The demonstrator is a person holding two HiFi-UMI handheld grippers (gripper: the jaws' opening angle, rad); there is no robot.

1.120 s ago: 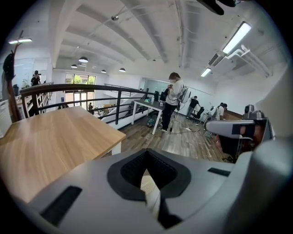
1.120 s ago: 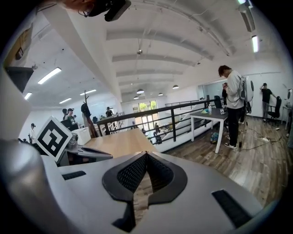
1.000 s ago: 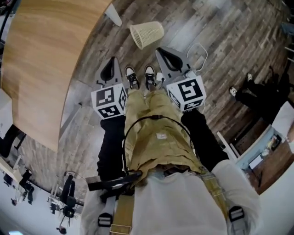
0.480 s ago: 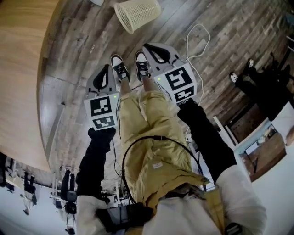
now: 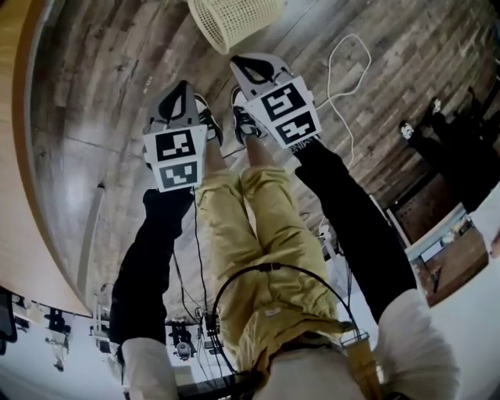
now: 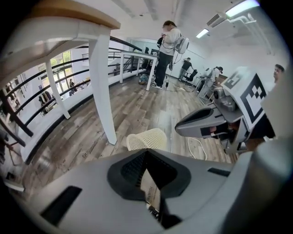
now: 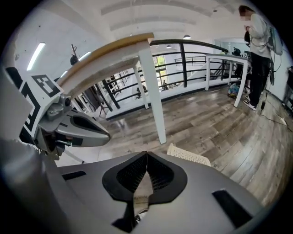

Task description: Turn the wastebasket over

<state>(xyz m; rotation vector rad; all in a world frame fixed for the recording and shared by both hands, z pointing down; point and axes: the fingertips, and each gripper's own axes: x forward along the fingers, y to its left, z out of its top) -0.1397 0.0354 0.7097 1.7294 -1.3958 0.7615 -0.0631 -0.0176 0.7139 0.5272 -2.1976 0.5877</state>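
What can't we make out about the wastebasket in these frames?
- Head view: the top edge cuts off part of the wastebasket.
- Left gripper view: the body of the left gripper hides its lower side.
- Right gripper view: the body of the right gripper hides all but a strip of it.

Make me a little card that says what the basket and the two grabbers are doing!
wastebasket: cream mesh, lying on its side on the wood floor
left gripper: jaws shut, empty, not touching the wastebasket
right gripper: jaws shut, empty, not touching the wastebasket
table leg: white, beside the wastebasket
cable: white, on the floor
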